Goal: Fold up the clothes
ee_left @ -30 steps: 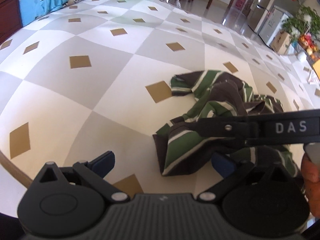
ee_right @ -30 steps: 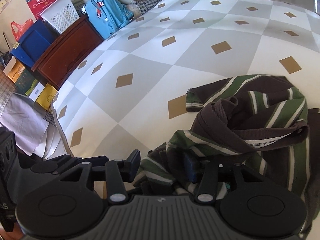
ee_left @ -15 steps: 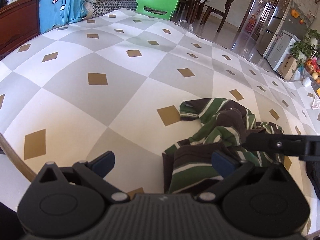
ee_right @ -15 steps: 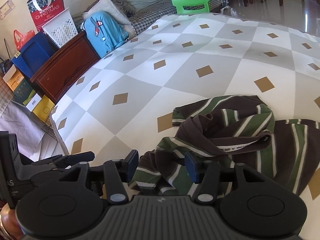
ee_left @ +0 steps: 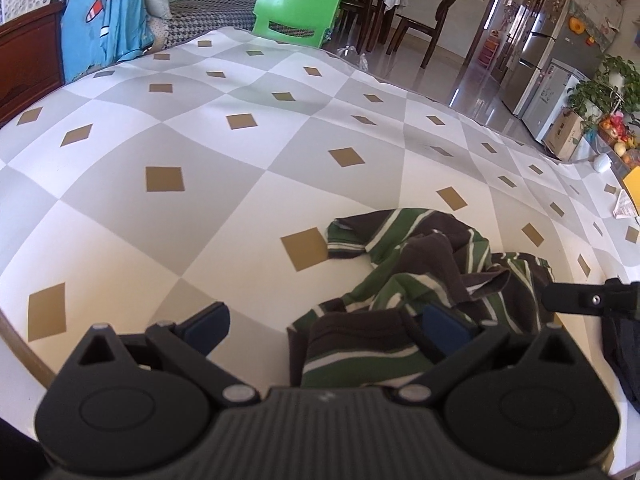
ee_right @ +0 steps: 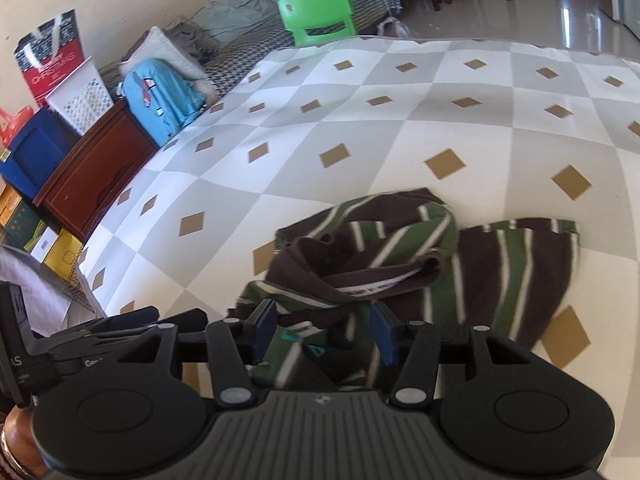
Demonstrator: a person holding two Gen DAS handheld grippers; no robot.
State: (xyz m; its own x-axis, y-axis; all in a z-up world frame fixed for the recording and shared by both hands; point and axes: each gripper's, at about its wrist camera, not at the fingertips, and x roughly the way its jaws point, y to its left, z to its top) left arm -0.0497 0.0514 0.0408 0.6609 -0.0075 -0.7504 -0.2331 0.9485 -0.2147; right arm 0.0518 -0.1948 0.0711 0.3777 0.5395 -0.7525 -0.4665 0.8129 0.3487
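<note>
Place: a lived-in home, an open living and dining area.
Work surface: a table under a checked grey-and-white cloth (ee_left: 248,184) with tan diamonds.
Seating: a green plastic chair (ee_left: 298,12), dark wooden dining chairs (ee_left: 424,28) and a sofa (ee_right: 248,40) piled with cushions and bedding.
Kitchen side: a steel refrigerator (ee_left: 548,60) (fruit and potted plants (ee_left: 604,92) beside it).
Storage: a red-brown wooden cabinet (ee_right: 96,168), a white laundry basket (ee_right: 80,96), a Christmas gift bag (ee_right: 48,56).
</note>
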